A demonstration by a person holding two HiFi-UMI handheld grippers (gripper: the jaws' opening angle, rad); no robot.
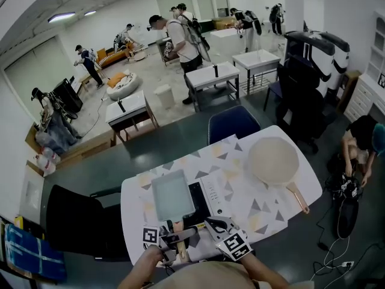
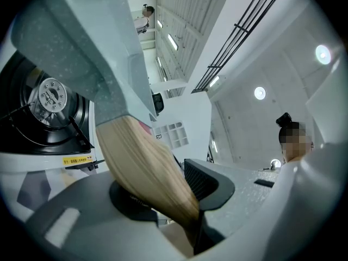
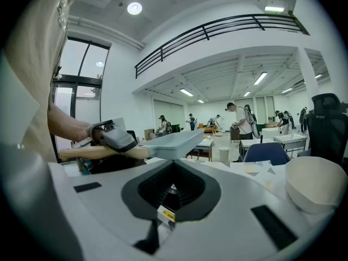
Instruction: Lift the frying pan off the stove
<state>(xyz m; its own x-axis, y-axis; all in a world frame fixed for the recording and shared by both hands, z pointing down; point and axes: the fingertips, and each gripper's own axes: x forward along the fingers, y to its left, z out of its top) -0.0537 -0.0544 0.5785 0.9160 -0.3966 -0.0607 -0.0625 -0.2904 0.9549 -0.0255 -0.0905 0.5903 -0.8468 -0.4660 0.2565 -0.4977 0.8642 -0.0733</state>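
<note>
frying pan (image 1: pixel 173 194) handle clamped in left hand-held gripper (image 1: pixel 178 233); right hand-held gripper (image 1: pixel 212 223) closed, empty.

No text could be read, small yellow sticker (image 2: pixel 80 160) on the black countertop stove (image 2: pixel 22 137) bore print too tiny to read

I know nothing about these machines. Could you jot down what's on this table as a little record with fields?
Table: white table with a triangle-patterned cloth
Stove: black flat stove, near the person
Pan: grey-blue square frying pan, seemingly raised just above the stove
Left claw: closed on the pan's wooden handle
Right claw: shut, empty
Also there: round cream frying pan, right of the stove
</note>
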